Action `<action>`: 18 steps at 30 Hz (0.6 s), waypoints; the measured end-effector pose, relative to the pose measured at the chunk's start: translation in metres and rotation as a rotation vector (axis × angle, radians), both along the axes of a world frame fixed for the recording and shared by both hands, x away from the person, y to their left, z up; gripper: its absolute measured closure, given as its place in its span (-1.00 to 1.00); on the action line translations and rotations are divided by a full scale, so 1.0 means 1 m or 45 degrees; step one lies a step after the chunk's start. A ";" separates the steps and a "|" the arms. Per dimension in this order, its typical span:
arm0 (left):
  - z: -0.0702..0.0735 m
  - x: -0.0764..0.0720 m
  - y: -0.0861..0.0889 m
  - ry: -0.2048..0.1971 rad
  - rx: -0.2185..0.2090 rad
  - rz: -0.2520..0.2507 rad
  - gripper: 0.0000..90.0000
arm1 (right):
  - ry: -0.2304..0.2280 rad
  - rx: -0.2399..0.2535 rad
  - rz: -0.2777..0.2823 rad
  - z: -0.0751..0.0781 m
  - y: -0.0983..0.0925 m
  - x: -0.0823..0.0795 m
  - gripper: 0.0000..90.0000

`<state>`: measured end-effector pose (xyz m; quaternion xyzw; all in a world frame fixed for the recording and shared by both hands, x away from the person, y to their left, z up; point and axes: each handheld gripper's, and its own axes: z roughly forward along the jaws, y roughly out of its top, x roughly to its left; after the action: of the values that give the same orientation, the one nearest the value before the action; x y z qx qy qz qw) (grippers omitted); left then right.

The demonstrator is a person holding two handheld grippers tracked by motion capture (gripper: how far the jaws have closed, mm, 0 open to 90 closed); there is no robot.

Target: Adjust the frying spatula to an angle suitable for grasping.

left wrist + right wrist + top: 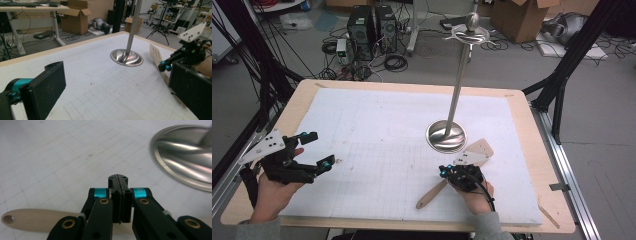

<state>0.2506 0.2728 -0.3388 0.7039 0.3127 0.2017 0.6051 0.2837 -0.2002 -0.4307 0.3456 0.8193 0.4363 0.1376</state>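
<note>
A light wooden spatula (430, 194) lies slantwise on the white mat, its handle end toward the table's front and its slotted blade (480, 148) beside a metal stand's round base (446, 136). My right gripper (443, 172) hovers over the spatula's middle, jaws shut against each other with nothing seen between them. In the right gripper view the handle (32, 220) passes beneath the closed jaws of the right gripper (118, 178). My left gripper (318, 149) stays at the table's left, jaws wide open and empty. The left gripper view looks between the left gripper's fingers (47, 87) at the right gripper (165, 65) and the blade (155, 53).
The stand's thin pole (458, 90) rises from its base (127, 57) to a hooked top (469, 32). The white gridded mat (377, 130) covers most of the wooden table (302, 95). Boxes, computers and cables lie on the floor behind.
</note>
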 end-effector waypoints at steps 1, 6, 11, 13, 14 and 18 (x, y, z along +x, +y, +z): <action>-0.001 -0.001 0.000 0.005 0.003 0.003 -0.96 | -0.007 0.012 -0.016 0.001 -0.005 0.002 1.00; -0.001 -0.004 -0.001 0.004 0.015 0.000 -0.96 | -0.005 0.008 -0.097 0.002 -0.022 0.011 1.00; -0.001 -0.006 0.001 0.004 0.012 0.009 -0.96 | 0.014 -0.021 -0.149 -0.002 -0.027 0.018 1.00; -0.002 -0.007 0.002 0.007 0.015 0.016 -0.96 | 0.041 -0.038 -0.180 -0.006 -0.030 0.022 1.00; -0.002 -0.009 0.003 0.008 0.015 0.023 -0.96 | 0.039 -0.042 -0.178 -0.007 -0.030 0.023 1.00; -0.002 -0.012 0.006 0.006 0.021 0.032 -0.96 | 0.049 -0.075 -0.172 -0.010 -0.024 0.027 1.00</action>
<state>0.2384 0.2785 -0.3408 0.7053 0.3213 0.2101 0.5959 0.3104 -0.2246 -0.4405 0.4045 0.8090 0.3949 0.1610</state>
